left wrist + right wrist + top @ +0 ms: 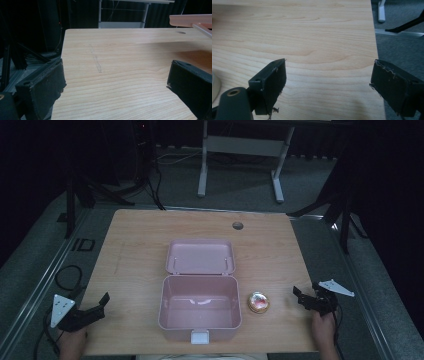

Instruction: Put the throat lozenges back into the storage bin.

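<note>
Light wooden table [135, 250], open pink box [200, 312] at centre, small round tin [258, 302] just beside it

We were in a lab-type recording space, not a home: dark curtained walls all round, grey carpet floor [310, 185], black tripod legs [80, 190] on both sides of the wooden table [135, 250], cables [67, 277] trailing on the floor, and a white height-adjustable desk frame [240, 150] behind. The table had a cable grommet hole [237, 225], office-desk style
</note>
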Demonstrator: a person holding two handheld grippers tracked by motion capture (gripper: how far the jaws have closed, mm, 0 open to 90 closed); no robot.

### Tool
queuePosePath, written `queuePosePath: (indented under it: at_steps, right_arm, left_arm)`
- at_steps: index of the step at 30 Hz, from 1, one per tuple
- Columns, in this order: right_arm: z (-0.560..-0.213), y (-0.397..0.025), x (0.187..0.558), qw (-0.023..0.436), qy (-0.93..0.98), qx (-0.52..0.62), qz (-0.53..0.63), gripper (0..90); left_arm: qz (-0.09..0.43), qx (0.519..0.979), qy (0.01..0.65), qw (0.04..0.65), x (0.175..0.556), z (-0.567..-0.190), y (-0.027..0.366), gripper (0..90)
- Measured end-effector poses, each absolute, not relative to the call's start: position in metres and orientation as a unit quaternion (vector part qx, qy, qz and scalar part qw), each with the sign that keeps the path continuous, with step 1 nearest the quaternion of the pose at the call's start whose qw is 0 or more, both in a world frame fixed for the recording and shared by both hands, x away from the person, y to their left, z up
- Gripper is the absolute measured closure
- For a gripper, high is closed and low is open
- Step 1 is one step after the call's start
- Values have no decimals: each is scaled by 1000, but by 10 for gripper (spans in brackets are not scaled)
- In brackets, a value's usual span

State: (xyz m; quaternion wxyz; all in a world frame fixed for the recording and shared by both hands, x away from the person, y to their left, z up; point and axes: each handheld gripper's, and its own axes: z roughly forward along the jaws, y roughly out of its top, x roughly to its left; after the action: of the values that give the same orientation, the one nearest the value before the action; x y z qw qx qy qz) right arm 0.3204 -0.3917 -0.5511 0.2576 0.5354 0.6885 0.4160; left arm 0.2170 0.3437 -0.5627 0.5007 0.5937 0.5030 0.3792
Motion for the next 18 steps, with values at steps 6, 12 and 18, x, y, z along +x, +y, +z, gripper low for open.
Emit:
queuePosePath:
  at_steps: [6,12,18]
  right_arm:
    - [-547,-391,326,238,698,542,404,123]
    - [-539,-374,333,206,754,524,339,123]
    - [-530,-359,337,155,820,478,274,125]
  left_arm:
    - [380,592,505,501,217,-563,344,19]
    - [377,595,503,501,217,-563,344,20]
    - [377,596,502,501,217,-563,343,20]
